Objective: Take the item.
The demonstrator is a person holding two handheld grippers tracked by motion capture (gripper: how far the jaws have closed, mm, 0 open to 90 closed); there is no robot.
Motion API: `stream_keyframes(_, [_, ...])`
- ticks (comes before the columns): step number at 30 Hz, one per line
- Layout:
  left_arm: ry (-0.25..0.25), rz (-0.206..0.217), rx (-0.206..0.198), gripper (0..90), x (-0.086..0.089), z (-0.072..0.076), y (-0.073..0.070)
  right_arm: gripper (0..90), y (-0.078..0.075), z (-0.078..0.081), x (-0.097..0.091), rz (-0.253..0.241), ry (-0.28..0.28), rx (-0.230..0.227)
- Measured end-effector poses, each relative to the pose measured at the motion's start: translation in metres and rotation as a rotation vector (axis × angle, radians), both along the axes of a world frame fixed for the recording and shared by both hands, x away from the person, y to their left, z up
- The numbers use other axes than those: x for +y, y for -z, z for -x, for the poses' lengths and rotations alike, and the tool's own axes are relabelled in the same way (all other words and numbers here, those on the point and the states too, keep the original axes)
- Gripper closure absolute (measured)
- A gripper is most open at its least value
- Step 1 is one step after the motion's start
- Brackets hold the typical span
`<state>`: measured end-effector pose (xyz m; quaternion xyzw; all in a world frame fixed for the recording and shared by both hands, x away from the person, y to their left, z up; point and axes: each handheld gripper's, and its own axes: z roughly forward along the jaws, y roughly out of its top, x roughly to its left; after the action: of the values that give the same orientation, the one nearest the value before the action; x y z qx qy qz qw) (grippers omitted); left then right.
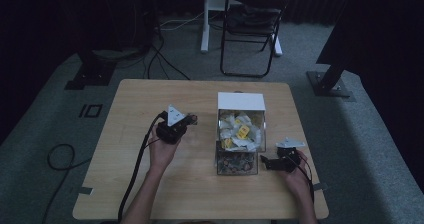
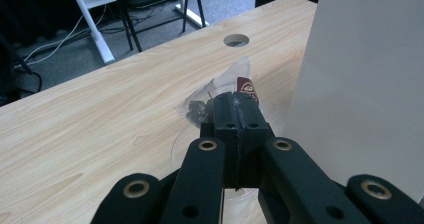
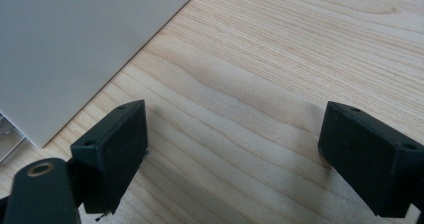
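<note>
table: light wood table (image 1: 150, 91) with rounded corners, seen from above. there's a round cable hole (image 2: 236, 40) in the top near the far edge

box: clear box (image 1: 240, 140) sits a bit right of the table's centre, with a white panel (image 1: 240, 101) at its 12 o'clock end. two compartments: the far one holds white and yellow sachets (image 1: 241, 131), the near one is full of small dark bits (image 1: 235, 162) i can't make out

left gripper: left gripper (image 1: 190, 119) is at about 9 o'clock from the box, held up in the person's left hand (image 1: 161, 151), tips aimed toward the box. in the left gripper view the jaws are pressed together, pinching a small clear packet (image 2: 220, 91) with dark stuff inside and a dark red label. the white panel is right beside it at 3 o'clock in that view

right gripper: right gripper (image 1: 263, 161) is at about 4 o'clock from the box, just beside its near right corner, in the right hand (image 1: 295, 176). in the right gripper view the jaws are spread wide, bare wood between them, nothing gripped, and the box's pale side sits at 10 o'clock

cables: a black cable (image 1: 134, 176) trails from the left gripper down toward 6 o'clock

background: folding chair (image 1: 252, 21) on grey carpet at 12 o'clock beyond the table, room is pretty dark
</note>
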<state>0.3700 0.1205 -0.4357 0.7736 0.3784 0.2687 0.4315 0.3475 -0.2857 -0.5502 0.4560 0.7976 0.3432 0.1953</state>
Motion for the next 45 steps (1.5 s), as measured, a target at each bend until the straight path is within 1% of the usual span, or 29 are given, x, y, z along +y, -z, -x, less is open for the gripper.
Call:
stream_keyframes(8, [0.000,-0.008,0.006,90.0,0.0000,-0.0015,0.0015,12.1,0.0000,0.0000,0.0000,0.000,0.000,0.000])
stream_keyframes(12, [-0.001,-0.005,0.007,90.0,-0.0006,-0.0016,0.0021,12.0,0.0000,0.0000,0.0000,0.000,0.000,0.000])
stream_keyframes(21, [-0.005,-0.010,0.005,90.0,-0.0002,-0.0015,0.0019,12.0,0.0000,0.0000,0.0000,0.000,0.000,0.000])
stream_keyframes(27, [-0.003,-0.003,0.009,90.0,0.0003,-0.0016,0.0016,12.0,0.0000,0.0000,0.0000,0.000,0.000,0.000])
stream_keyframes(28, [-0.001,0.002,0.013,87.2,0.0006,-0.0016,0.0013,12.1,0.0000,0.0000,0.0000,0.000,0.000,0.000])
stream_keyframes(30, [-0.007,0.005,0.005,77.4,0.0008,-0.0011,0.0005,12.1,0.0000,0.0000,0.0000,0.000,0.000,0.000])
stream_keyframes(32, [-0.012,0.005,0.003,72.8,0.0009,-0.0010,0.0002,12.0,0.0000,0.0000,0.0000,0.000,0.000,0.000])
stream_keyframes(33, [-0.012,0.005,0.003,72.8,0.0009,-0.0010,0.0002,12.0,0.0000,0.0000,0.0000,0.000,0.000,0.000])
stream_keyframes(34, [-0.021,0.006,-0.003,68.4,0.0017,-0.0007,-0.0007,12.0,0.0000,0.0000,0.0000,0.000,0.000,0.000])
stream_keyframes(35, [-0.022,0.007,-0.004,66.8,0.0022,-0.0007,-0.0009,12.0,0.0000,0.0000,0.0000,0.000,0.000,0.000])
stream_keyframes(39, [-0.025,0.011,-0.008,62.7,0.0031,0.0002,-0.0024,12.0,0.0000,0.0000,0.0000,0.000,0.000,0.000])
stream_keyframes(45, [-0.031,0.017,-0.010,62.0,0.0043,0.0009,-0.0039,12.0,0.0000,0.0000,0.0000,0.000,0.000,0.000])
